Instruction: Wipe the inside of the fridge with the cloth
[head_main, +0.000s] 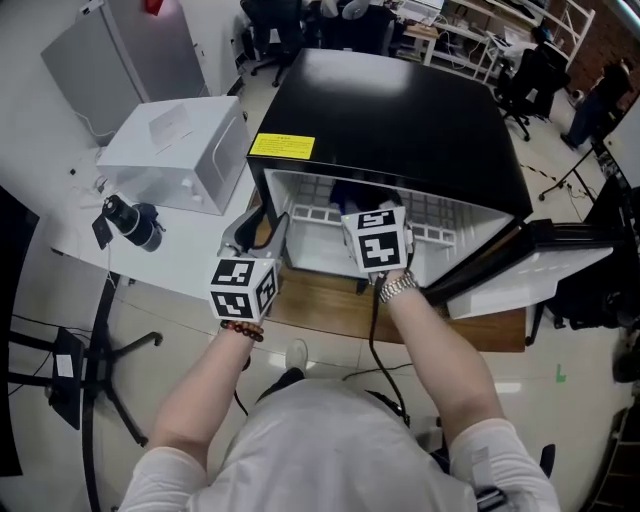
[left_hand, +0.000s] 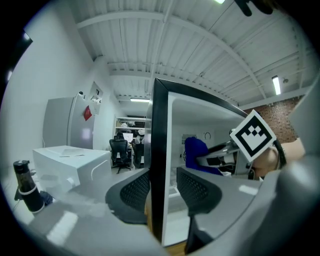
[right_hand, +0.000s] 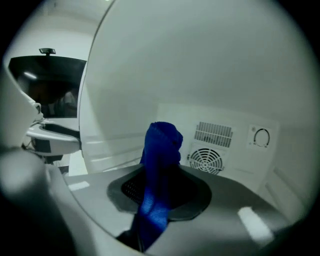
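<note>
The cloth (right_hand: 161, 150) is a deep blue woven strip, soft and creased, bunched into a rounded knob at its free end. The right gripper (right_hand: 160, 187) has its dark, dimpled fingers (right_hand: 192, 192) clenched on it. In the right gripper view its long axis runs up out of the fingers, and the free end points at the fridge's back wall. It sits inside the fridge (head_main: 400, 110), a boxy cabinet with a smooth black shell, a yellow label (head_main: 281, 146) on the top front edge and a glossy white plastic lining. On the back wall are a round slatted fan grille (right_hand: 206, 159) and a small dial (right_hand: 260, 136). A white wire shelf (head_main: 440, 215) crosses the inside. The door (head_main: 530, 265) hangs open at the right, and the fridge stands on a wooden counter (head_main: 320, 305). The left gripper (head_main: 262, 232) is clamped on the front edge of the fridge's left wall, one finger (left_hand: 137, 190) on each side.
</note>
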